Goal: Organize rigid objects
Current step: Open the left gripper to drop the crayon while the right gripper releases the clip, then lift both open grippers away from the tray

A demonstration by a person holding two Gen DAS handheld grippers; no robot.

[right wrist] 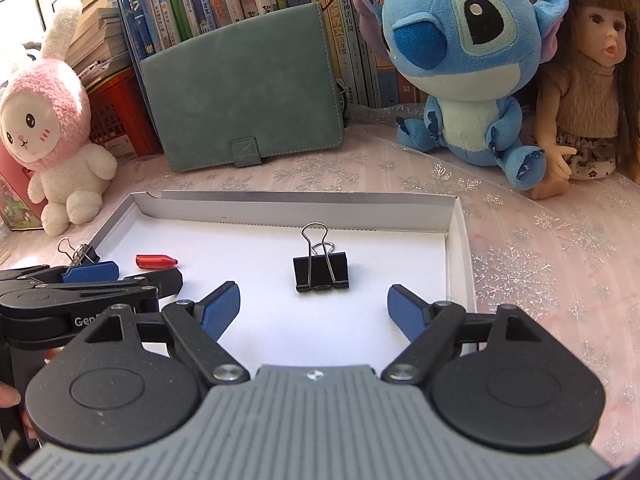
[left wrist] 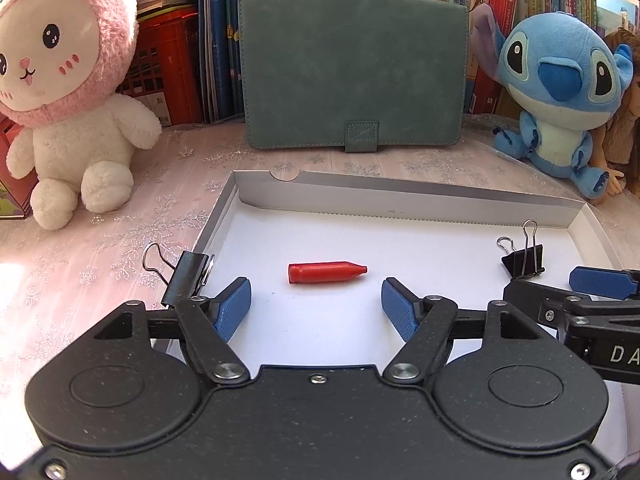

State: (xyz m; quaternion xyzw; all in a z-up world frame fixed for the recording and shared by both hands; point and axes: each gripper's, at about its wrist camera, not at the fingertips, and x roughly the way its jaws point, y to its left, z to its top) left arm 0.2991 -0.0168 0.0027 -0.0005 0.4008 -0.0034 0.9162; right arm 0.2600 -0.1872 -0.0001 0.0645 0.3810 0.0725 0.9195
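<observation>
A white shallow box (left wrist: 420, 196) (right wrist: 296, 204) lies on the table. A red bullet-shaped cap (left wrist: 326, 272) (right wrist: 156, 261) lies inside it. A black binder clip (left wrist: 524, 258) (right wrist: 320, 270) stands inside at the right. Another black binder clip (left wrist: 186, 276) (right wrist: 82, 254) sits at the box's left edge. My left gripper (left wrist: 316, 308) is open and empty, just short of the red cap. My right gripper (right wrist: 314, 308) is open and empty, just short of the standing clip.
A green notebook case (left wrist: 352, 68) leans on books behind the box. A pink-and-white plush (left wrist: 68, 92) sits at the left, a blue plush (left wrist: 560, 92) at the right, a doll (right wrist: 588, 76) beside it. A red crate (left wrist: 168, 64) stands at the back left.
</observation>
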